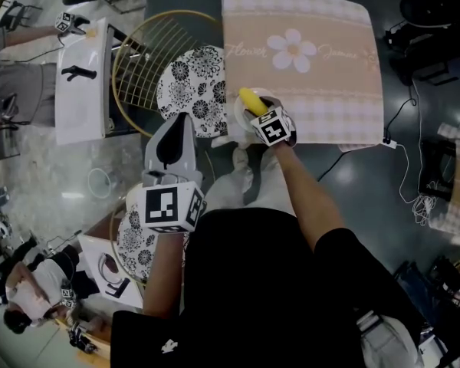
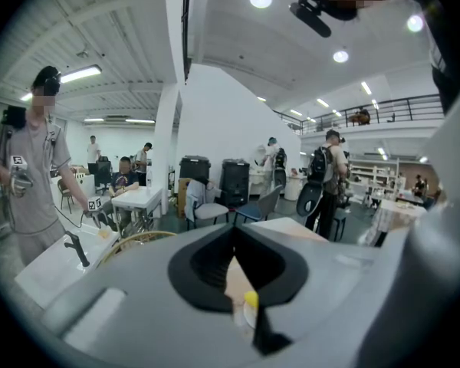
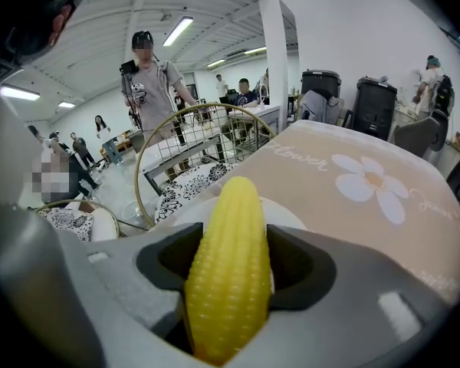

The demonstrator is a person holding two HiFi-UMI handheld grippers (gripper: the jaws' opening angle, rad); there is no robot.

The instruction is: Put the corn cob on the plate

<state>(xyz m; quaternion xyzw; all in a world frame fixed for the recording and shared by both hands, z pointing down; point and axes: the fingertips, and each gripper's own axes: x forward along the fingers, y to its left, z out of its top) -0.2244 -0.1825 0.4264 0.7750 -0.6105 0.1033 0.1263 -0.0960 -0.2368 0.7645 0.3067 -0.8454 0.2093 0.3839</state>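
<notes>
My right gripper is shut on the yellow corn cob, held lengthwise between its jaws. The cob hangs over a small white plate at the near left corner of the beige flower-print table. In the right gripper view the corn cob fills the gap of the gripper, and the plate's rim shows just behind it. My left gripper hovers nearer my body, left of the plate, shut with nothing in it. Through its narrow slit I glimpse the corn.
A chair with a gold wire back and a black-and-white patterned seat stands against the table's left side. A similar patterned seat is beside me. A white table and people are at the left; cables lie at the right.
</notes>
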